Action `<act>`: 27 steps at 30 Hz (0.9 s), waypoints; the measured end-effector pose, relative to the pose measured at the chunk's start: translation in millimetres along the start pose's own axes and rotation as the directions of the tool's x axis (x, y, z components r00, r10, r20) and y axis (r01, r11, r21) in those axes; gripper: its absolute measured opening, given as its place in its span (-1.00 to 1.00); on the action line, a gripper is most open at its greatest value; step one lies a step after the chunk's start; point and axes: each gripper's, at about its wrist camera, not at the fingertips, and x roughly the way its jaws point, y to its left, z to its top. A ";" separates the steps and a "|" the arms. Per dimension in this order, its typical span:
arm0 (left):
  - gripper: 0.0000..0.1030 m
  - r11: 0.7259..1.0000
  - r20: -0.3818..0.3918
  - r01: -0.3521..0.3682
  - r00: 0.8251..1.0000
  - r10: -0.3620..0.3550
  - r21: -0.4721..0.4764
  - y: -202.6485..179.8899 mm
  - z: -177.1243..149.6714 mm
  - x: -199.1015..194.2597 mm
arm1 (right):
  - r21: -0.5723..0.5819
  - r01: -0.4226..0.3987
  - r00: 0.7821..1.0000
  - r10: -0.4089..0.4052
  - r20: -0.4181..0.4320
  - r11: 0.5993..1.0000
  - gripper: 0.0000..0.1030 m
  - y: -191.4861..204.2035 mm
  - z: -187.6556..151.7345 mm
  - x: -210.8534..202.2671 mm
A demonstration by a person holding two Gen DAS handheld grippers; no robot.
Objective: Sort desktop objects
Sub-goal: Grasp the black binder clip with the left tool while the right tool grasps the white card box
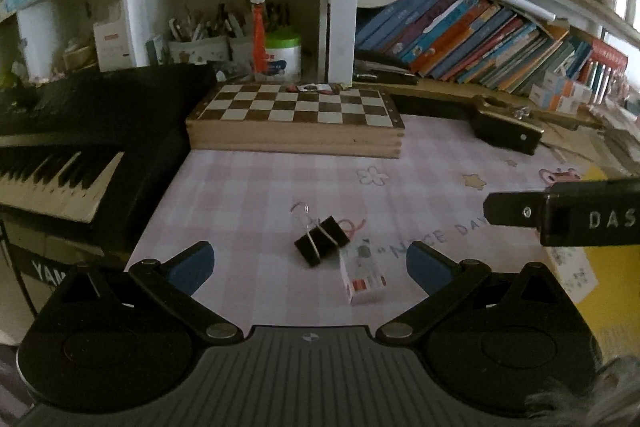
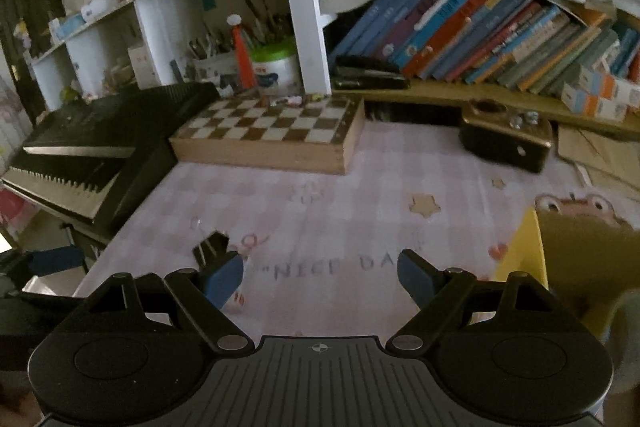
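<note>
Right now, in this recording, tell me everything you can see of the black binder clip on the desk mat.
The binder clip is black, apparently metal, with two silvery wire handles, one raised toward the back and one folded across its body. It lies on its side on the pink checked desk mat, holding nothing, ahead of the open left hand-held gripper, which does not touch it. A small white box lies right beside it; contact is unclear. In the right wrist view it is partly hidden behind a blue pad.
</note>
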 end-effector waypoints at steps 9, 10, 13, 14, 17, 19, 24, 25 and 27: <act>0.95 1.000 -0.041 -0.008 0.999 0.009 0.017 -6.8 4.5 50.8 | -0.003 -0.046 0.998 0.045 -0.051 0.999 0.68 0.1 7.9 30.0; 0.93 1.000 -0.048 -0.007 0.999 0.007 0.007 -4.9 5.9 56.6 | 0.000 -0.044 0.998 0.044 -0.052 0.999 0.68 -0.4 7.3 30.6; 0.74 1.000 -0.076 -0.003 0.997 0.001 -0.026 1.4 9.7 75.4 | 0.014 -0.018 0.998 0.019 -0.054 1.000 0.68 -3.5 5.3 31.6; 0.58 0.999 -0.090 0.002 0.996 -0.006 -0.036 2.9 10.2 81.7 | 0.017 -0.016 0.998 0.017 -0.057 1.000 0.68 -4.9 5.1 32.0; 0.38 0.998 -0.132 0.022 0.991 -0.029 -0.061 4.1 10.8 97.8 | 0.015 -0.020 0.997 0.021 -0.071 1.000 0.68 -5.9 4.7 34.7; 0.28 0.996 -0.146 0.033 0.988 -0.044 -0.078 4.6 8.6 104.3 | 0.012 -0.025 0.996 0.026 -0.084 1.000 0.68 -5.2 4.4 37.4; -0.13 0.990 -0.135 0.072 0.987 -0.089 -0.124 8.2 9.2 104.0 | -0.008 -0.042 0.992 0.041 -0.117 0.999 0.68 -0.5 1.0 43.9; -0.14 0.989 -0.136 0.075 0.986 -0.093 -0.128 10.9 8.8 103.0 | -0.014 -0.048 0.991 0.046 -0.122 0.999 0.68 1.3 0.3 44.9; -0.14 0.989 -0.134 0.057 0.988 -0.076 -0.138 17.5 8.3 100.0 | -0.027 -0.065 0.989 0.061 -0.134 0.998 0.68 5.6 -0.9 47.6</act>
